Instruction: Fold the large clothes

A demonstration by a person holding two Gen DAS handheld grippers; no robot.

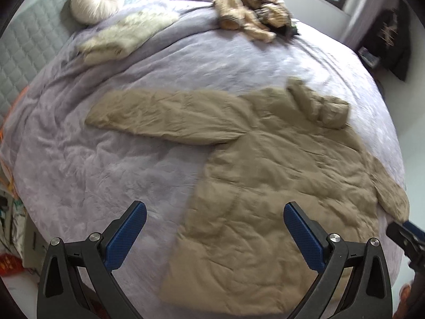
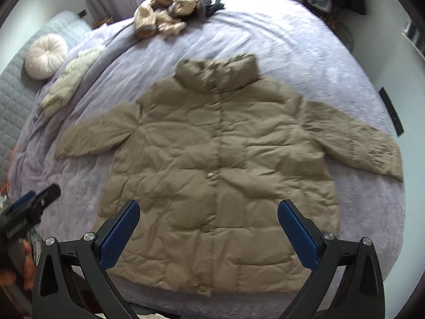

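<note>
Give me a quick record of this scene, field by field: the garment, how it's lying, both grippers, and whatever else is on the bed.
garment: tan puffer jacket
state: spread flat, front up, closed, both sleeves out to the sides, collar away from the cameras, not yet folded
surface: bed with lilac cover
left gripper: open, holding nothing, above the jacket's hem corner
right gripper: open, holding nothing, above the hem middle
other items: clothes pile at the far edge; round pillow and white fluffy garment near the headboard
</note>
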